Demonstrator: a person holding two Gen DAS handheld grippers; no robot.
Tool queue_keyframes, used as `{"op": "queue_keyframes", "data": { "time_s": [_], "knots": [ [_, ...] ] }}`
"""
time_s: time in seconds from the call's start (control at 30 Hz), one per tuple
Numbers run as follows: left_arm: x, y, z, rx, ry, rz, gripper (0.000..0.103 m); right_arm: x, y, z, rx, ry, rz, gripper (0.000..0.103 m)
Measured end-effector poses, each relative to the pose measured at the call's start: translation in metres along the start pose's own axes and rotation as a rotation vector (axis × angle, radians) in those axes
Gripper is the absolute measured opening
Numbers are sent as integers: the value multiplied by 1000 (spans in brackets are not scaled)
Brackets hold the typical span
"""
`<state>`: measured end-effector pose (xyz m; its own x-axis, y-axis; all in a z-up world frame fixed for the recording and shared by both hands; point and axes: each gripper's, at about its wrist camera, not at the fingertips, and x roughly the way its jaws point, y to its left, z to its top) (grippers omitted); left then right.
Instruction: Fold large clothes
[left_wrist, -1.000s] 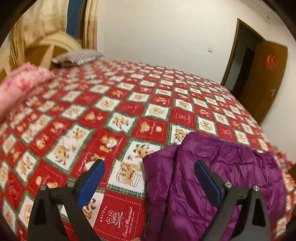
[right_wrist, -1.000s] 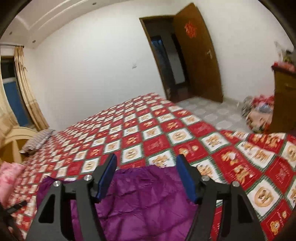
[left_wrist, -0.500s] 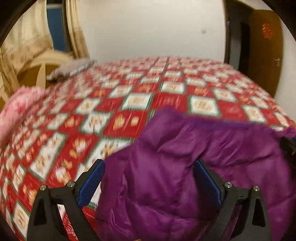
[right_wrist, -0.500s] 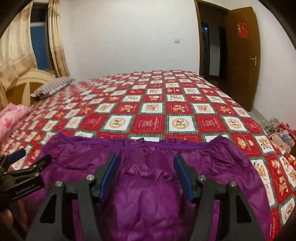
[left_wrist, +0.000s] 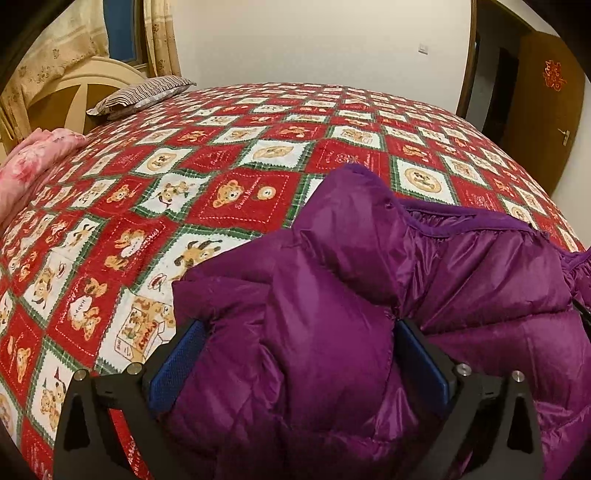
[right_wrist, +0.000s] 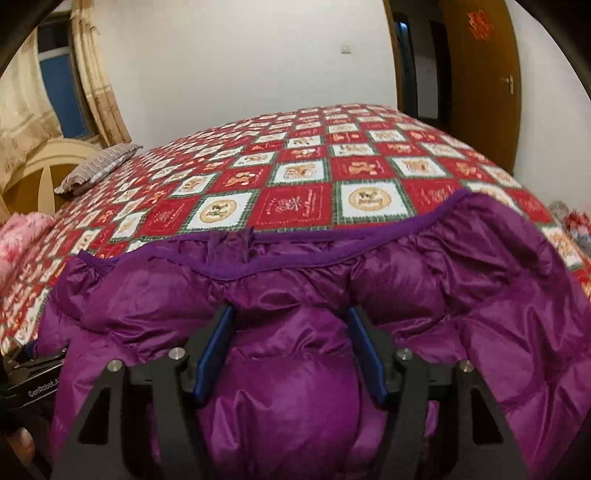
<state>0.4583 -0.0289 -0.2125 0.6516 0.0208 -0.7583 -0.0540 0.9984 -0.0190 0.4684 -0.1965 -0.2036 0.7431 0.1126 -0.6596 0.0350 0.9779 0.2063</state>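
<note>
A bed (left_wrist: 258, 192), covered by a red, white and green patchwork bedspread (right_wrist: 303, 177) with bear motifs, is filling most of both views, with open spread stretching behind the garment toward the white wall (left_wrist: 314, 40). One purple quilted jacket (left_wrist: 369, 302) is lying near the bed's near edge, its ribbed hem (right_wrist: 295, 254) running across the right wrist view. The left gripper (left_wrist: 295, 354) is straddling a raised bulge of the jacket, jaws wide apart with fabric bunching between the blue pads (left_wrist: 177, 362). The right gripper (right_wrist: 290, 350) is likewise standing with jaws apart around a puffed fold, blue pads (right_wrist: 214, 350) flanking it; whether either pair is pressing the cloth cannot be told. One brown door (left_wrist: 546, 96) is standing open at the right. One cream headboard (left_wrist: 74, 85) is rising at the far left under patterned curtains (right_wrist: 99, 81). One pink bundle (left_wrist: 33, 158) is sitting at the left edge, and one striped pillow (left_wrist: 144, 96) is resting near the headboard.
</note>
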Motion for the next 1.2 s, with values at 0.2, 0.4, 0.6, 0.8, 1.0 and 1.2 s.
{"op": "queue_keyframes", "data": {
  "time_s": [0.2,0.4,0.6,0.8,1.0,1.2],
  "knots": [
    [4,-1,0,8,14,6,102,5,2,-1,-3,25,-50,66],
    [6,-3,0,15,19,13,102,12,2,-1,-4,53,-72,67],
    [6,-3,0,15,19,12,102,18,5,-1,-26,82,-99,68],
    [7,-3,0,16,19,13,102,22,7,-1,-44,98,-120,69],
    [7,-4,0,15,18,14,102,23,8,-2,-52,103,-128,70],
    [6,-1,1,15,26,7,102,25,12,-1,-71,114,-148,70]
  ]
}}
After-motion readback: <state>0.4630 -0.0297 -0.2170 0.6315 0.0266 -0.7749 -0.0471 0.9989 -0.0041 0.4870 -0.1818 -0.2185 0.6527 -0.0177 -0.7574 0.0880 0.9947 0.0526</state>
